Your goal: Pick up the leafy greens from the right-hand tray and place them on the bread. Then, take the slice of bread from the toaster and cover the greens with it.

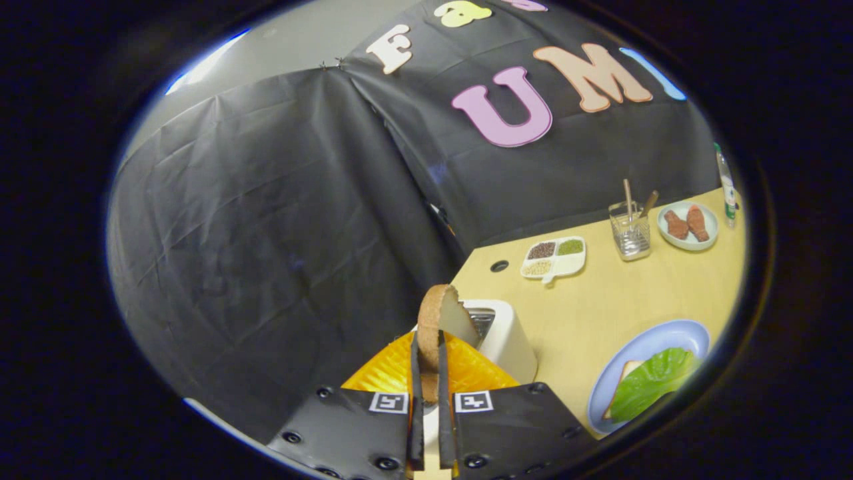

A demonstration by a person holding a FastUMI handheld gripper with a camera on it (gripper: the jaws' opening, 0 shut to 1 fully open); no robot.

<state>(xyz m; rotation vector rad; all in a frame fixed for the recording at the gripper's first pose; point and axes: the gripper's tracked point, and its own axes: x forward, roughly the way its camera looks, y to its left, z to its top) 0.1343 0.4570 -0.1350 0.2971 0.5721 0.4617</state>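
Note:
My gripper point(429, 350) is shut on a slice of bread point(436, 320), held on edge between both fingers, its brown crust toward me and its pale face turned right. It hangs above the white toaster point(506, 337), whose slot shows just behind the slice. To the right, on the wooden table, a light blue plate point(656, 337) carries another bread slice point(623, 377) with a green leaf point(656, 383) lying over most of it.
An orange tray point(390, 370) lies under the fingers, left of the toaster. Farther back on the table point(600, 300) are a white divided dish of grains point(553, 259), a glass with sticks point(630, 230), a plate with reddish pieces point(688, 225) and a bottle point(728, 187).

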